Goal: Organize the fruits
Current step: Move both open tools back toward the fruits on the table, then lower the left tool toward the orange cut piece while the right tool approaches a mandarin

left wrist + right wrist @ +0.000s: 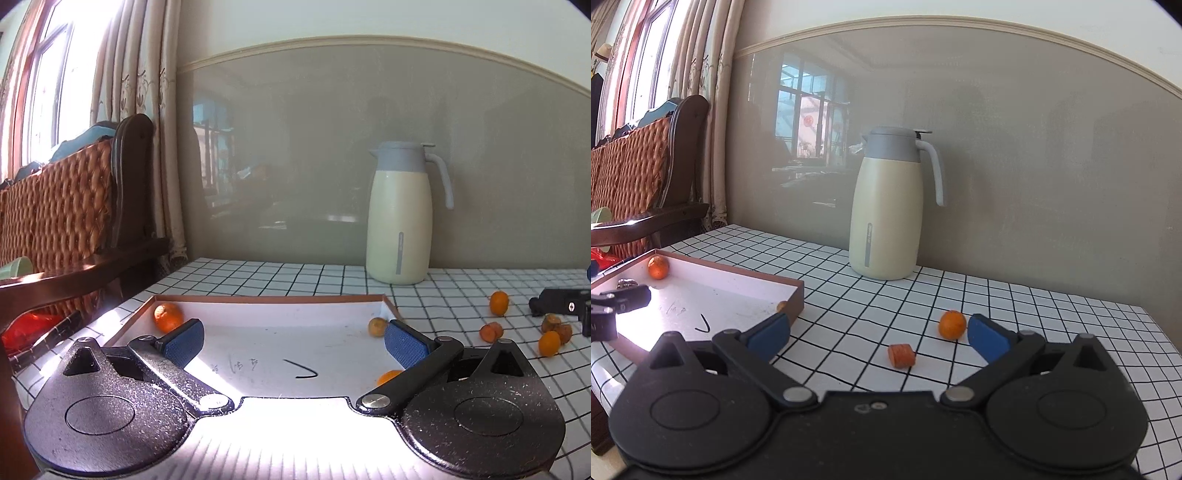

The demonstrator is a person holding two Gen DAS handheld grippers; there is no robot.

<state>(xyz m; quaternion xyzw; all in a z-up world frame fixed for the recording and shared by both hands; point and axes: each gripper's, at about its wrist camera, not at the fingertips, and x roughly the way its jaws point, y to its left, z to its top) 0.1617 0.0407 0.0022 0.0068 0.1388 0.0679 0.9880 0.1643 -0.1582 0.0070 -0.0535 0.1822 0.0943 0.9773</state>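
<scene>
A shallow brown-rimmed white tray lies on the checked table. In it are an orange fruit at the far left corner, a yellowish fruit at the far right corner and an orange fruit by the right finger. My left gripper is open and empty over the tray. Several small fruits lie right of the tray, among them an orange one. My right gripper is open and empty above an orange-red piece, with an orange fruit by its right finger. The tray shows at left.
A cream thermos jug stands at the back by the wall; it also shows in the left wrist view. A wicker chair stands left of the table. The right gripper's black body shows at far right.
</scene>
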